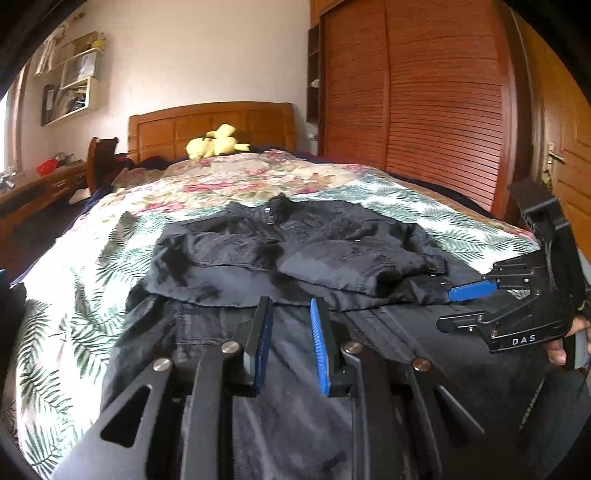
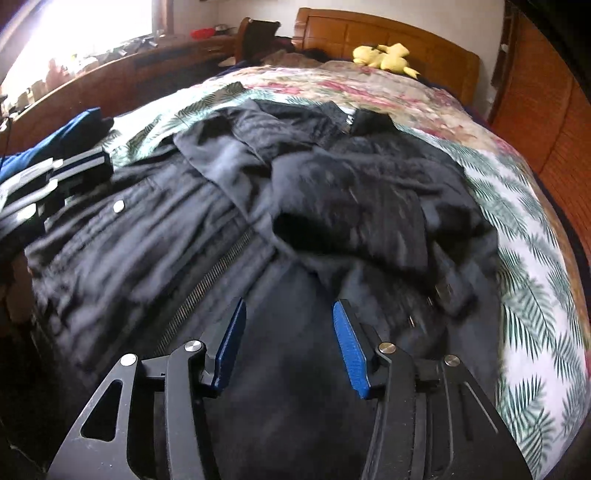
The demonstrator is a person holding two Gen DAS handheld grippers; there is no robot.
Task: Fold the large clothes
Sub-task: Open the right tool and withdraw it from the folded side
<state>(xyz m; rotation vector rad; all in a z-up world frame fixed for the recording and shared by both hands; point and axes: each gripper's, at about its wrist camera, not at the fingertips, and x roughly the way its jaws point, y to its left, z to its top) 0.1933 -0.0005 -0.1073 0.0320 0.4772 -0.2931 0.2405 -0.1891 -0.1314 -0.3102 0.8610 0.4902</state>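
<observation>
Since the right gripper (image 2: 288, 343) hangs open and empty, and the left gripper (image 1: 291, 332) holds nothing between its narrow jaws, the folded sleeve (image 1: 351, 258) could slip off the black jacket (image 2: 184, 229).

The left wrist view is taken from low over the near end of the bed (image 1: 388, 192), faced along its length toward the headboard (image 1: 210, 125), with the wardrobe (image 1: 413, 85) at the right edge. The right wrist view is set closer in and tilted more steeply down (its fabric is blurred), angled toward the headboard and window (image 2: 81, 33). Shared by both are the dark jacket (image 1: 295, 247), the floral bedspread (image 2: 532, 332) and the yellow plush toy (image 2: 384, 55).
</observation>
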